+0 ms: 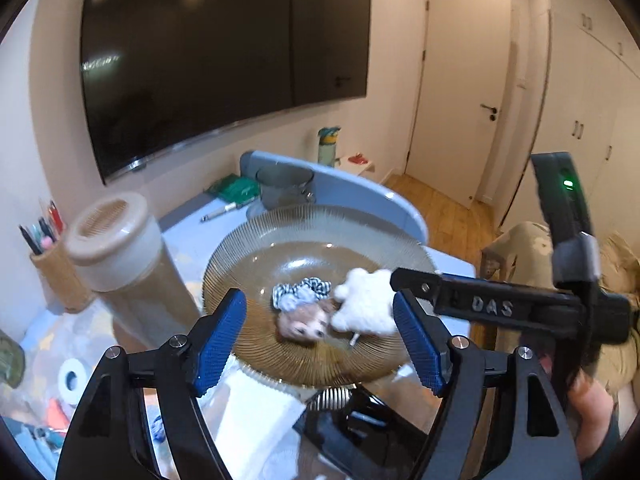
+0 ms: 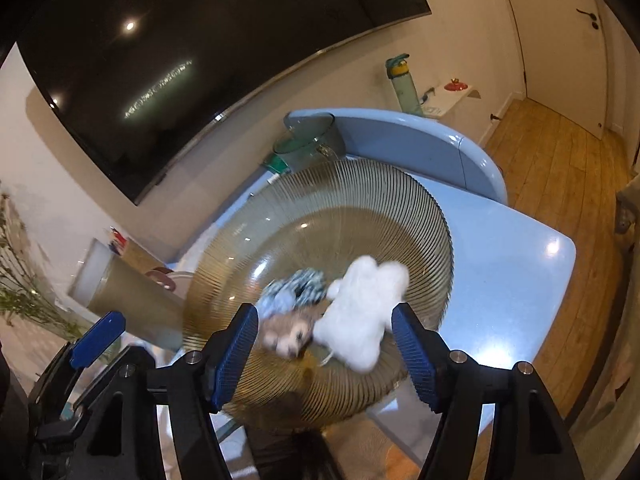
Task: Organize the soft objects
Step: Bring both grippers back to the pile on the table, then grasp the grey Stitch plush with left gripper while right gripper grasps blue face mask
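Amber ribbed glass plate (image 1: 256, 240) holds scrunchie (image 1: 304, 290), brown plush (image 1: 304, 326), white plush (image 1: 366, 300); left gripper (image 1: 320, 336) and right gripper (image 2: 324, 354) both released above it.

Open room above the ribbed glass bowl (image 2: 400, 216); tall beige canister (image 1: 120, 252) close beside its left rim.

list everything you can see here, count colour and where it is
ribbed plate: 1, amber glass, on the blue table
white plush: 1, on the plate, right side
checked scrunchie: 1, black and white, on the plate
brown plush: 1, blurred, on the plate beside the white plush
tall canister: 1, beige, left of the plate
pen holder: 1, woven tan, far left
glass pitcher: 1, grey, behind the plate
water bottle: 1, teal, far end
screen: 1, black, on the wall
table: 1, light blue
left gripper: open, over the plate
right gripper: open, over the plate
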Tool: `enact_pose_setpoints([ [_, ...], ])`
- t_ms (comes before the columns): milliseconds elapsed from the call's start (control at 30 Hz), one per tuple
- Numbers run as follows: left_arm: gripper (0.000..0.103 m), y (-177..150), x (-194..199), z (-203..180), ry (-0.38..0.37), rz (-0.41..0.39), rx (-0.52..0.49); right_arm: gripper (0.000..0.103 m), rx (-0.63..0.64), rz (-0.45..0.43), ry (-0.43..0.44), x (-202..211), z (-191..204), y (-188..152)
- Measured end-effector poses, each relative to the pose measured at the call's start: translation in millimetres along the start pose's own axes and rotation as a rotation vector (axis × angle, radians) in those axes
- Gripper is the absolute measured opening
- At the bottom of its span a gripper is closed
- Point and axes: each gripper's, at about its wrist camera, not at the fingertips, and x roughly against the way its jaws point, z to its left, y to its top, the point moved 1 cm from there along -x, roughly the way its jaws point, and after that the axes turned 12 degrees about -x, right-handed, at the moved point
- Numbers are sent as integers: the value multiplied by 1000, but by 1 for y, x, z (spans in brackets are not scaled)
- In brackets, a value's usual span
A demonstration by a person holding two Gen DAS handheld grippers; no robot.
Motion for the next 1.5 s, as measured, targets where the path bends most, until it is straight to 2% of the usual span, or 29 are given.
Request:
enact_pose_setpoints([
  [167,75,-13,67,11,57,-61,14,68,38,-37,28,30,17,-9],
  [267,74,-35,117,32,105,-72,66,68,101,-43,48,49,38,-27],
  [400,74,-70,179,67,224,-61,144,68,218,-21,99,65,78,-66],
  [500,74,-99,229,99,328,-83,216,68,314,12,146,71,114,-101],
  [600,74,-132,280,133,445,-93,307,68,401,59,219,72,152,-137],
  [733,74,-174,310,169,513,-87,402,68,508,117,278,63,199,-185],
  [867,73,-219,305,198,519,-31,498,68,595,174,293,41,234,-226],
  [1000,72,-254,276,223,446,21,556,68,618,246,302,13,256,-251],
  [1100,74,-265,244,242,376,45,636,68,623,307,289,-15,270,-263],
  [1233,74,-264,200,264,418,122,628,68,654,347,260,-47,292,-280],
  [1333,69,-270,172,270,409,199,588,68,720,344,227,-65,311,-296],
  [1400,53,-281,168,271,374,207,604,68,753,329,201,-71,319,-304],
  [1500,53,-305,176,267,334,210,637,68,770,324,183,-84,327,-313],
])
